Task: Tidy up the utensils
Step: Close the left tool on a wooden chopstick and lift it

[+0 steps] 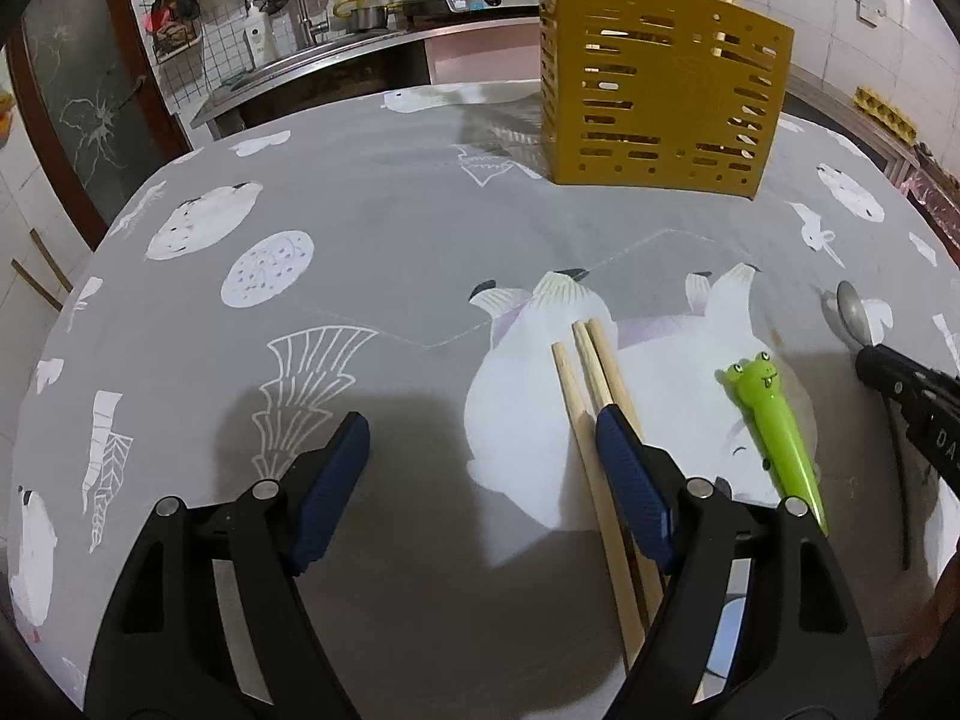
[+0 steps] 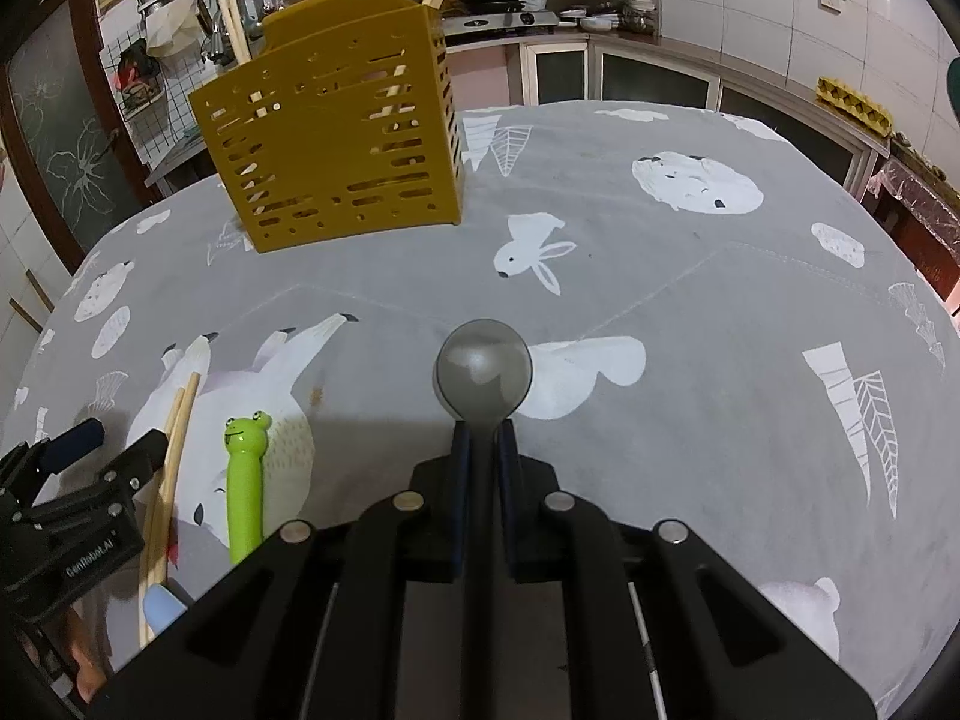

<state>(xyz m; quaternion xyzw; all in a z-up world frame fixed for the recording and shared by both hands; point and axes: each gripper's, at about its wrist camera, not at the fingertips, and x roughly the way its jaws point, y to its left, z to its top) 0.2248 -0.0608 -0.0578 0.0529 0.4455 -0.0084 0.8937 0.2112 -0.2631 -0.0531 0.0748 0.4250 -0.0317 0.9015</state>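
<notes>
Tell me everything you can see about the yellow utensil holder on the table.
The yellow utensil holder is a tall box, plastic by the look of it, mustard yellow, its walls pierced with rows of slots and round holes. Its back wall rises higher than the front. It stands upright on the grey printed tablecloth, toward the far side, apart from both claws. Pale wooden chopsticks already stand inside, their tops above the rim.
</notes>
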